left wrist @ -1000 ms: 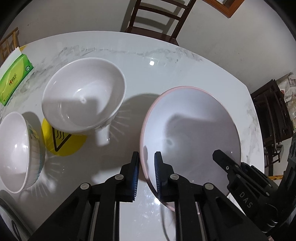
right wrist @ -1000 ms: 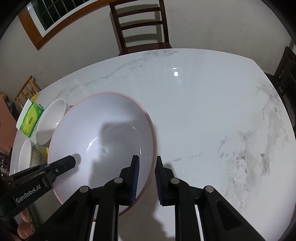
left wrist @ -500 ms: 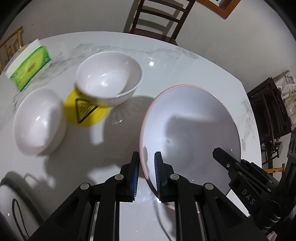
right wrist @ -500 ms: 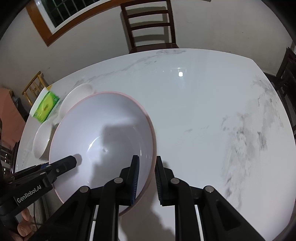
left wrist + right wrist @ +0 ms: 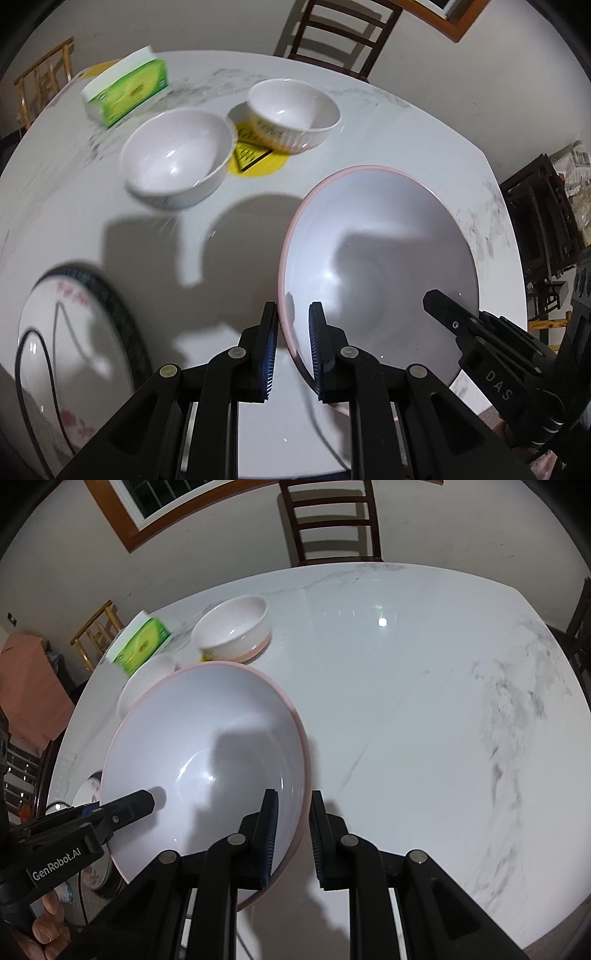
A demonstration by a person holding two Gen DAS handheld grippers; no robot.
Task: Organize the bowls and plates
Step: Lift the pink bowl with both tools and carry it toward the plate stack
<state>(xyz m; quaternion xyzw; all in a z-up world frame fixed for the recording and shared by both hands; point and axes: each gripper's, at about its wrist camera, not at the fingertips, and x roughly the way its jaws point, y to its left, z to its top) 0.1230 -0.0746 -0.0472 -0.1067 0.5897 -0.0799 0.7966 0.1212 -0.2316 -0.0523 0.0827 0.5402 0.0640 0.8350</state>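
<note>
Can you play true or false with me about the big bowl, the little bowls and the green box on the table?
1. Both grippers hold the big pink-rimmed bowl by its rim. True: the left gripper and the right gripper clamp opposite sides.
2. The big bowl is full of soup. False: it is empty.
3. Two small white bowls sit on the table. True.
4. The green tissue box lies inside a small bowl. False: it stands on the table beside them.
5. The yellow warning sticker is on the big bowl. False: it is under a small bowl.
</note>
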